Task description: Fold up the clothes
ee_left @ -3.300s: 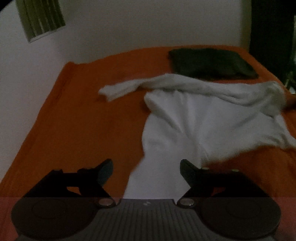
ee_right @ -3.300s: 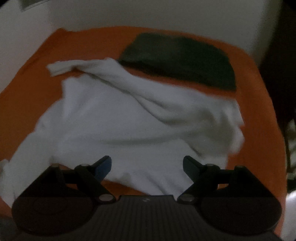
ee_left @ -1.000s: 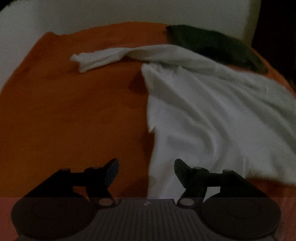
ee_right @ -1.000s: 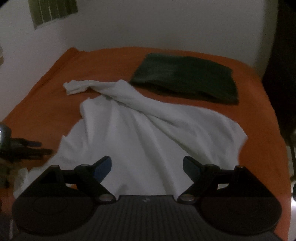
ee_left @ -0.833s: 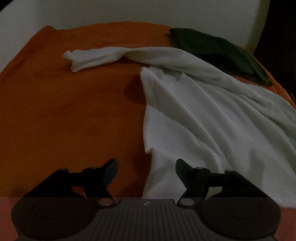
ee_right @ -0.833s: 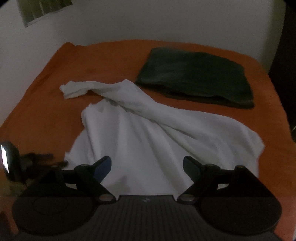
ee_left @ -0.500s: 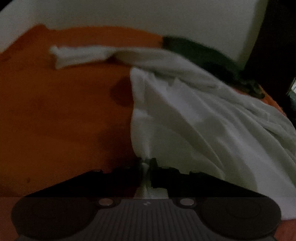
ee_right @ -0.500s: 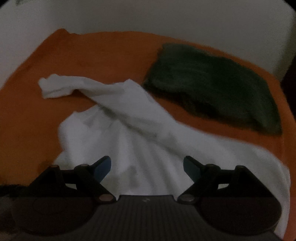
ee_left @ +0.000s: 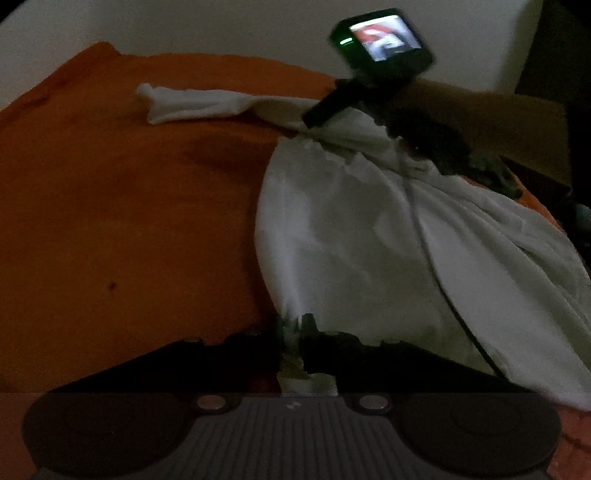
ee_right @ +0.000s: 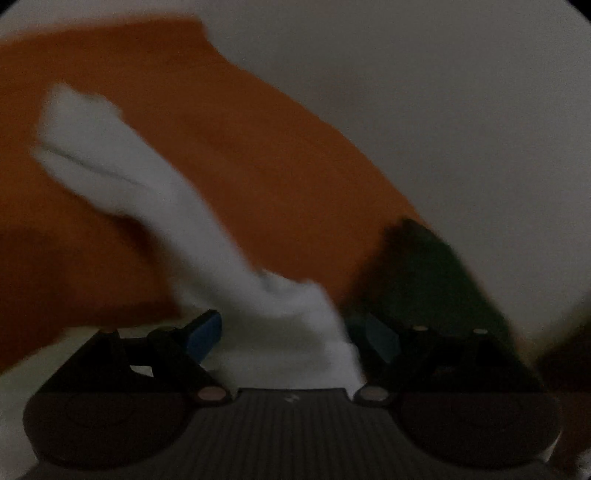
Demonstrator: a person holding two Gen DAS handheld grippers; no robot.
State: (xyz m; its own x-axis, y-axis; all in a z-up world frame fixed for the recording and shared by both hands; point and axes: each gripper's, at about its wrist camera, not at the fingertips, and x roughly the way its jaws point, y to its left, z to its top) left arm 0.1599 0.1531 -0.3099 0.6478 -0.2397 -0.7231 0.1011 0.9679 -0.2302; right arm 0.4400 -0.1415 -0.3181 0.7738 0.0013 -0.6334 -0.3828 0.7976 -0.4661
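Pinching a white shirt [ee_left: 369, 240] edge at bottom centre of the left wrist view, the left gripper [ee_left: 293, 332] has its jaws nearly closed on the cloth, a bunch of fabric squeezed between them. Shirt spreads up and right from there over an orange sheet [ee_left: 129, 203], with one sleeve [ee_left: 199, 105] stretched toward upper left. Right gripper body, with a lit small screen [ee_left: 386, 37], cuts in at upper centre above the shirt's far end, partly blocking a dark garment [ee_left: 491, 173] behind it at right. Pale wall [ee_left: 221, 26] across the top.

Right wrist view, blurred: right gripper [ee_right: 290, 338] jaws stand wide apart, blue pads [ee_right: 205, 336] clear of the cloth, nothing gripped. White shirt [ee_right: 280, 332] fabric sits low between the fingers, sleeve [ee_right: 110, 155] running to upper left. Dark garment [ee_right: 424, 280] just right of the shirt, behind the right finger. Orange sheet [ee_right: 258, 166] beneath, wall [ee_right: 424, 92] at upper right.
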